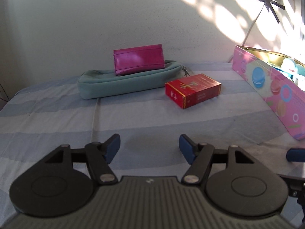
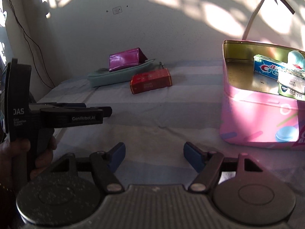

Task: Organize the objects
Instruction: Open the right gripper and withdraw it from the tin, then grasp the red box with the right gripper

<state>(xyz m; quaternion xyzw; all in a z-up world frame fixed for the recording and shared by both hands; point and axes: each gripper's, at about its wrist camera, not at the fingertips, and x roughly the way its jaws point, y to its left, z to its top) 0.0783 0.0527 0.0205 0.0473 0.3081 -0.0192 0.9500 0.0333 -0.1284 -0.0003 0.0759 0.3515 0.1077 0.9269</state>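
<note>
The left gripper and right gripper are both hanging released over the striped cloth, facing the red box.

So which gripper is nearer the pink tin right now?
Right. The right gripper is open just left of the pink tin; the left gripper, also open, sits farther left across the striped sheet.

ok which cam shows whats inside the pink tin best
The right wrist view: it looks into the open pink tin, showing a toothpaste box and other packs. The left wrist view shows mostly its long side, with only blue-green items above the rim.
</note>
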